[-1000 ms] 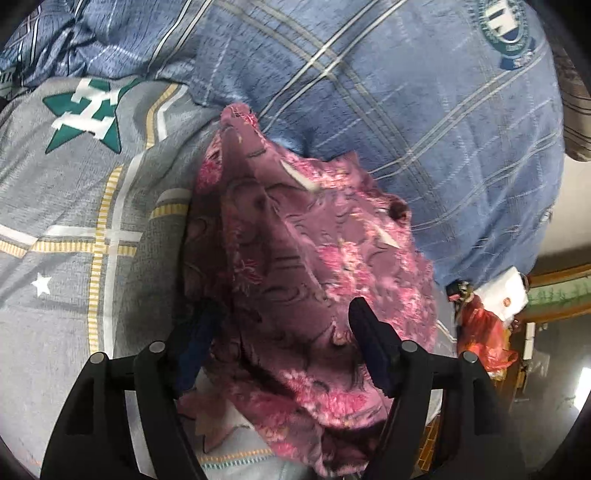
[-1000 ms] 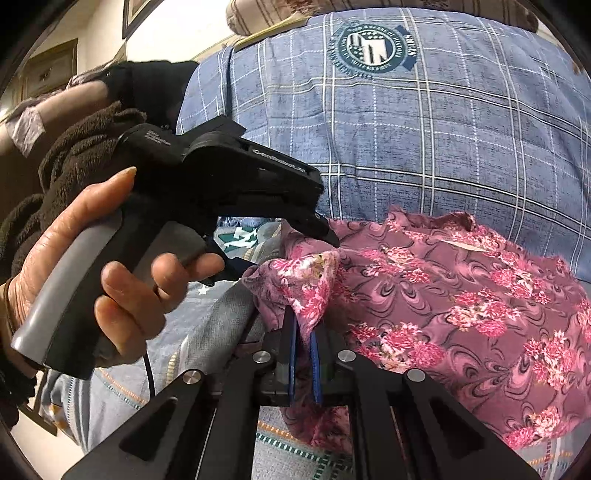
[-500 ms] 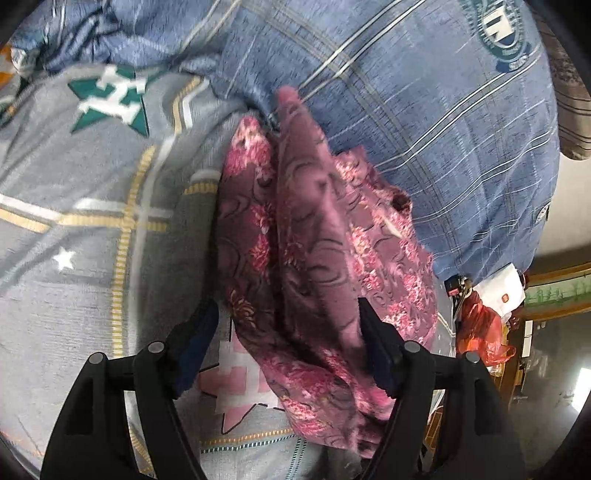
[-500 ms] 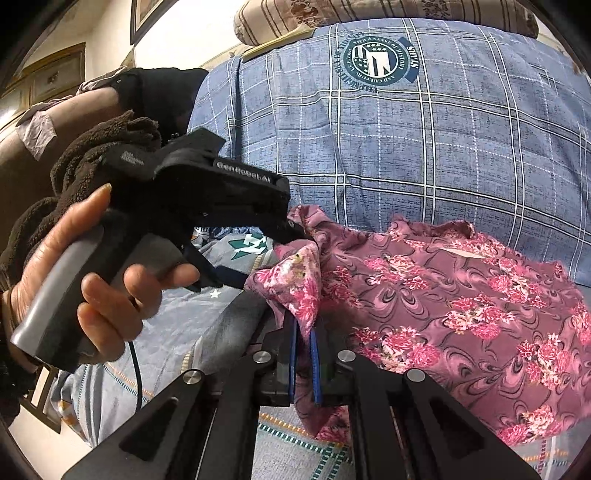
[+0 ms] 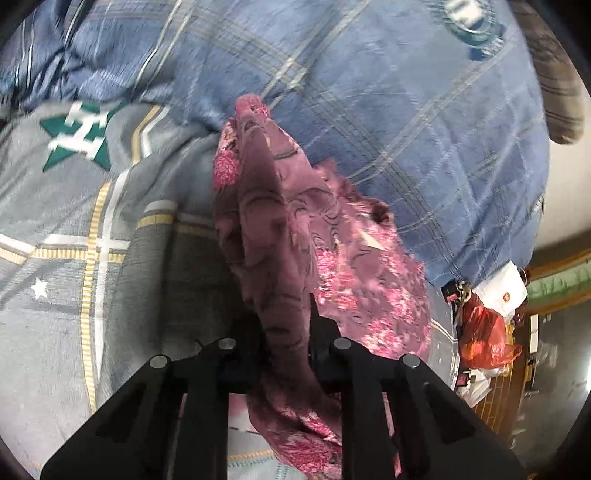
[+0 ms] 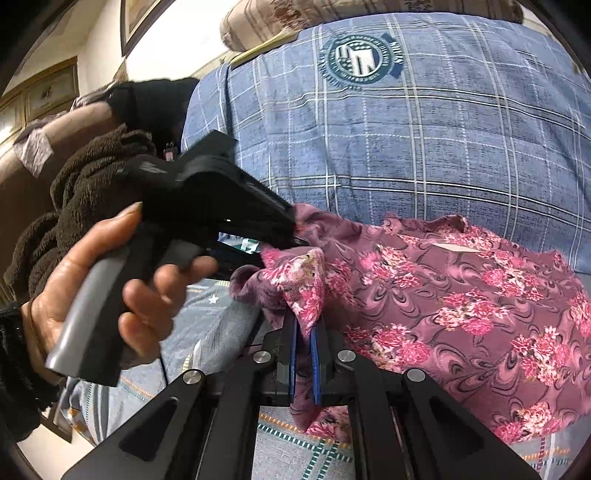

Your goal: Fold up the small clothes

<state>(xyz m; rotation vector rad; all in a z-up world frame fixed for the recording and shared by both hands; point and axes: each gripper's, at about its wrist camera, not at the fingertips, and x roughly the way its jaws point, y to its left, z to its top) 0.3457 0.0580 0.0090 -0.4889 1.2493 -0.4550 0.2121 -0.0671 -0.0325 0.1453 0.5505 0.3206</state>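
A small purple garment with pink flowers [image 5: 354, 288] lies on the bed, partly bunched into a raised ridge. It also shows in the right wrist view [image 6: 461, 302]. My left gripper [image 5: 284, 339] is shut on the garment's raised fold. My right gripper [image 6: 304, 332] is shut on a bunched corner of the same garment. The left gripper's black body [image 6: 221, 206] shows in the right wrist view, held by a hand, its tip at the garment's upper left edge.
The bed has a grey star-patterned sheet [image 5: 74, 258] and a blue plaid quilt [image 6: 424, 147] behind the garment. A red plastic bag [image 5: 484, 332] and small items sit off the bed's right side. A striped pillow [image 6: 295, 18] lies beyond the quilt.
My left gripper has closed from open onto the garment's raised fold. My right gripper stays shut on its corner and has lifted slightly.
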